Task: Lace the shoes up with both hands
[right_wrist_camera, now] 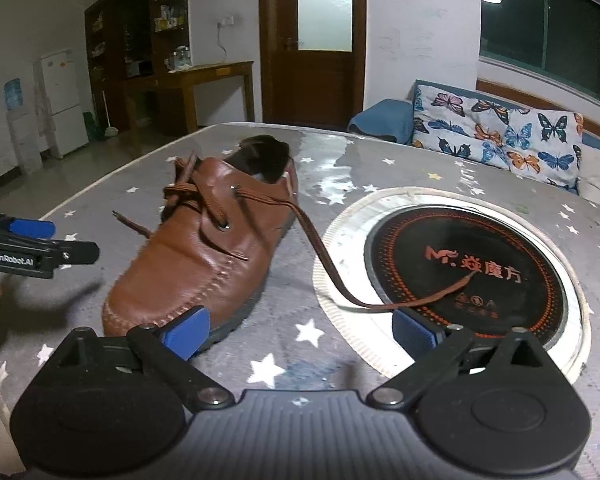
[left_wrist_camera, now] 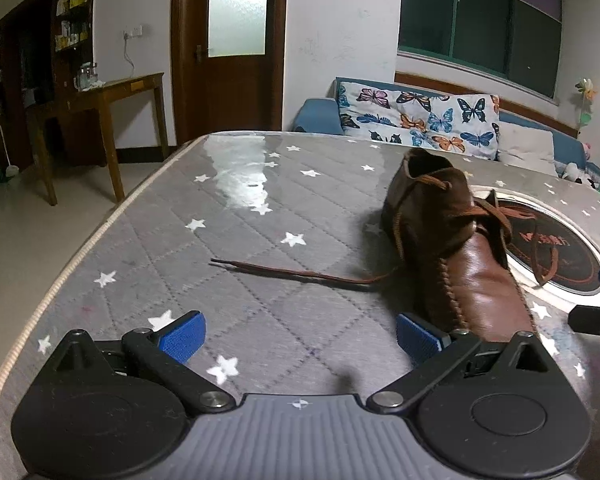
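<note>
Right gripper (right_wrist_camera: 300, 330): jaws stand wide apart, nothing between the blue pads (right_wrist_camera: 186, 330). It hangs just short of the toe of the brown leather shoe (right_wrist_camera: 204, 256). Left gripper (left_wrist_camera: 300, 338): jaws likewise wide and empty, beside the shoe's toe on its left flank.

Task item: the shoe lies on the star-patterned quilted surface (left_wrist_camera: 172, 240), its lace threaded through the eyelets and crossed but untied. One lace end (right_wrist_camera: 340, 280) trails from the shoe's right side onto the round black cooktop (right_wrist_camera: 500, 248) just beside the shoe. The other lace end (left_wrist_camera: 280, 270) lies flat on the quilt to the shoe's left.

Risks, as judged:
- Each lace lies flat against its surface; a shallow pinch may close on nothing or snag quilt fabric.
- The shoe is unrestrained; pulling one end alone would likely drag or tip it.
- An uneven pull may slip the lace back through an eyelet.
- Both grippers working near the toe may collide.

Count: shoes, one; lace ends, two; grippers, two; cooktops, one.
</note>
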Demonstrator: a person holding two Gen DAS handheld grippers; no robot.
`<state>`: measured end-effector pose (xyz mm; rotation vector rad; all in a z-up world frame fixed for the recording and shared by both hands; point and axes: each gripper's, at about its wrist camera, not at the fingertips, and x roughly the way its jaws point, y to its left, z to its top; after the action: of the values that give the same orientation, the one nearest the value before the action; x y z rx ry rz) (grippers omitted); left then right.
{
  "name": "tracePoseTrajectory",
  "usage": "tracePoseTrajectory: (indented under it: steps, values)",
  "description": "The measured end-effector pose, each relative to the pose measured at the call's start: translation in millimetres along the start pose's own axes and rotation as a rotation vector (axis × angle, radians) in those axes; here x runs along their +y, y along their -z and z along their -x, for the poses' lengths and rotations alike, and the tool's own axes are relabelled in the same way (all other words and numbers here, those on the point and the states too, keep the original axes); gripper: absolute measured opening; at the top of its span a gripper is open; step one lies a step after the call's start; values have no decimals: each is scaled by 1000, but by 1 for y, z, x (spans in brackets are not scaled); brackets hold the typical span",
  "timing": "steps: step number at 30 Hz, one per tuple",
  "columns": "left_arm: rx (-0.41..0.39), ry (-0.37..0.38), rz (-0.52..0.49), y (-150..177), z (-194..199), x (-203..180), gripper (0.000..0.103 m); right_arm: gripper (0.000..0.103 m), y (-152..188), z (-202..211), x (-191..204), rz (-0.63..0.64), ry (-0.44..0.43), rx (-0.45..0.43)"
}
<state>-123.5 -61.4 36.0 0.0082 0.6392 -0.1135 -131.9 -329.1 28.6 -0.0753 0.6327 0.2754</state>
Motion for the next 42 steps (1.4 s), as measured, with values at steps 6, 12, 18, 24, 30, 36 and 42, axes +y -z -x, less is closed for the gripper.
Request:
tracePoseTrajectory:
  steps: [6, 12, 18, 24, 30, 36, 42]
  values:
    - [10, -18, -12, 3, 1, -9, 103, 100, 2, 4, 2, 8, -6, -1]
    - [11, -32, 2, 2, 1, -5, 103, 100, 9, 6, -6, 4, 15, 5]
    - [-3, -68, 25, -2, -2, 9, 103, 101, 17, 10, -22, -11, 59, 10]
    - [-50, -156, 93, -14, -12, 43, 103, 103, 27, 18, -57, -61, 162, 2]
    - [-73, -208, 172, -25, -28, 80, 103, 103, 35, 24, -99, -130, 263, -11]
    - [-44, -209, 228, -27, -51, 102, 103, 103, 43, 26, -147, -204, 370, -24]
    - [-18, -202, 247, -25, -65, 109, 103, 103, 45, 23, -192, -302, 438, -29]
